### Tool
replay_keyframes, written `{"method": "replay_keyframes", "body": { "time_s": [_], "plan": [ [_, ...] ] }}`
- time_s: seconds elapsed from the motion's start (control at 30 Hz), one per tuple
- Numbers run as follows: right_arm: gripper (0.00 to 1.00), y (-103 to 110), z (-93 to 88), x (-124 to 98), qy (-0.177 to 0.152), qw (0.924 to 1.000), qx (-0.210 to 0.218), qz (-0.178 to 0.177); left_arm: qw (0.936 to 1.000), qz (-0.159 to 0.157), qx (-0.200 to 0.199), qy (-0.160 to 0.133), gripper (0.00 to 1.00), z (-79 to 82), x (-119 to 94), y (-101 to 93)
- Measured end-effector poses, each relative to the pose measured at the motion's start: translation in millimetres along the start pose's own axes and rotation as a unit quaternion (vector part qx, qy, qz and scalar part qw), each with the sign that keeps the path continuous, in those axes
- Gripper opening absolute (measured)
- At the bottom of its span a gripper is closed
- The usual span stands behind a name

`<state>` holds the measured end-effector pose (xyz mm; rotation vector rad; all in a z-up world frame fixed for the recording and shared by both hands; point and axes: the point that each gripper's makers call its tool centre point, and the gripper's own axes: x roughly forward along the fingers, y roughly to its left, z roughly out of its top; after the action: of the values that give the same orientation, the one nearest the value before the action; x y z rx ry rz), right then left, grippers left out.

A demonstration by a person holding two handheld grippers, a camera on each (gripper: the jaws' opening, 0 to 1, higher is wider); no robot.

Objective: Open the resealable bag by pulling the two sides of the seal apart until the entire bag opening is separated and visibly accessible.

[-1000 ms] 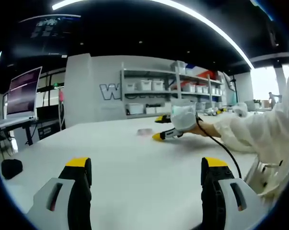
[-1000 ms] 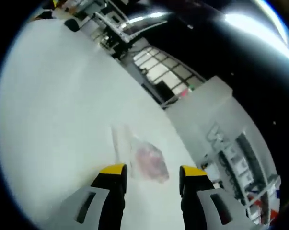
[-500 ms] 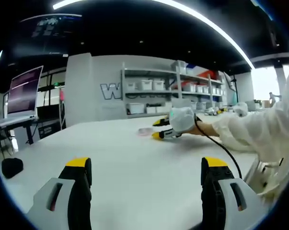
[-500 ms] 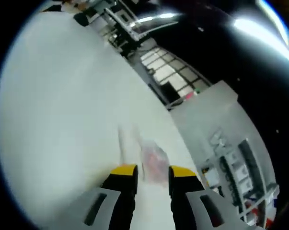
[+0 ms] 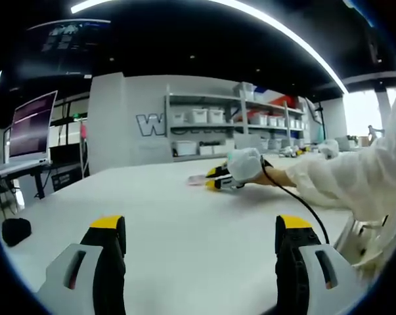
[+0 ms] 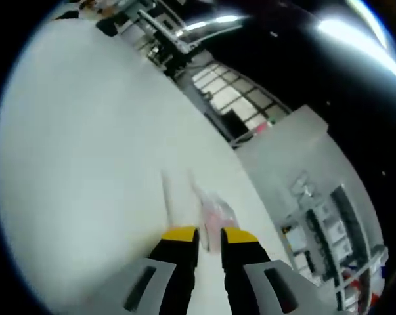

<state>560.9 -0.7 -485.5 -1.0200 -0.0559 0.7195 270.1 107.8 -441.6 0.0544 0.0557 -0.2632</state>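
clear plastic, with something pinkish inside: the resealable bag (image 6: 214, 213) lies on the white table (image 6: 79, 170), its near edge between the yellow tips of the right gripper (image 6: 209, 235), whose jaws are nearly closed on it. the left gripper (image 5: 201, 226) hangs wide open over bare tabletop, well apart from the bag.

Left tongs (image 5: 198, 230) gape; right tongs (image 6: 209, 236) nearly closed.

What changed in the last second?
The right hand-held gripper narrowed its jaws from wide apart to nearly shut around the edge of the resealable bag, which lies on the white table. The left hand-held gripper stayed open and unmoved.
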Motion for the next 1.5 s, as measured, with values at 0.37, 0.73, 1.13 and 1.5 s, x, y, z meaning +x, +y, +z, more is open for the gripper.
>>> {"method": "replay_keyframes", "body": {
  "time_s": [0.37,0.73,1.13,1.5],
  "plan": [
    [0.0,4.9,-0.5,2.3,-0.002,0.9999,0.013,0.004,1.0,-0.002,-0.002,0.002,0.93,-1.3,1.5,0.0],
    [0.0,7.2,-0.4,0.7,-0.001,0.9991,0.041,0.007,1.0,-0.001,-0.001,0.002,0.93,-0.4,0.8,-0.3],
    [0.0,3.6,-5.8,-1.0,-0.004,0.9878,0.155,-0.014,1.0,0.0,0.003,0.001,0.93,1.2,-3.2,-2.2],
    [0.0,-29.0,8.8,-2.3,-0.04,0.9702,0.234,-0.048,1.0,0.0,0.002,0.0,0.93,2.5,-4.1,-2.3]
  ]
}}
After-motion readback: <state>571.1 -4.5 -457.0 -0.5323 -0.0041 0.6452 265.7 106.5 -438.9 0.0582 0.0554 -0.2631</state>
